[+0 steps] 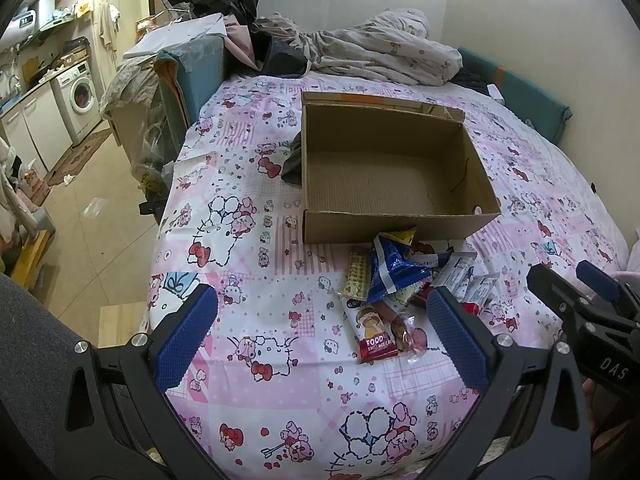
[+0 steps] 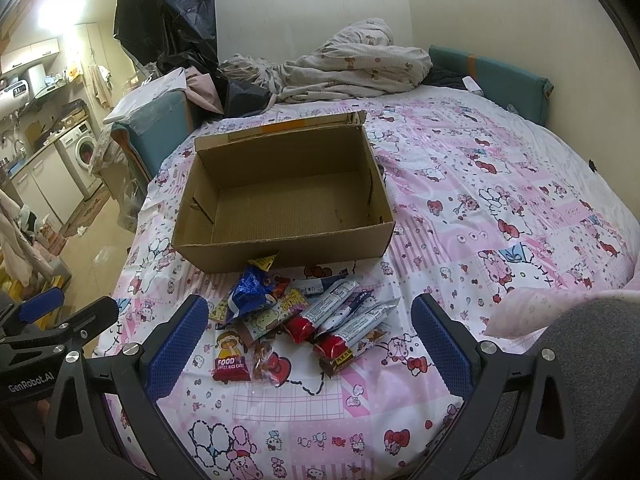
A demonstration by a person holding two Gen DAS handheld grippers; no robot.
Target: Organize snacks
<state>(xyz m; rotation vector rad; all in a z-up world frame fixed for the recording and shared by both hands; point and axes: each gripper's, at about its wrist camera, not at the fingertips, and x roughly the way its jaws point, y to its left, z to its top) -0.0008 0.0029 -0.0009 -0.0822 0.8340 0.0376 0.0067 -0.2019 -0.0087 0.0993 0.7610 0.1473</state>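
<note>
Left gripper (image 1: pixel 320 336): jaws spread wide, holding nothing, hovering over the bedsheet (image 1: pixel 256 264) just short of the snack pile (image 2: pixel 296 316); its blue pads look grippy and knurled.
Rice cake packet (image 2: pixel 231 356): flat, glossy red-and-yellow wrapper, nearest the left gripper, lying loose on the sheet.
Blue pouch (image 2: pixel 250 292): crinkly foil, puffed and peaked, leaning on its neighbours at the pile's far edge, just in front of the box.
Cardboard box (image 2: pixel 280 250): open-topped corrugated card, bare inside, beyond the pile; snacks all outside it.
Red-capped bars (image 2: pixel 344 332): long, slick, overlapping each other.
Right gripper (image 2: pixel 308 344): also wide open and empty, straddling the pile from above.
Risk: slippery wrappers overlap, so a pinch could drag two at once or squirt one loose; the soft bedding may give under a push, and the puffed pouch could crush.
</note>
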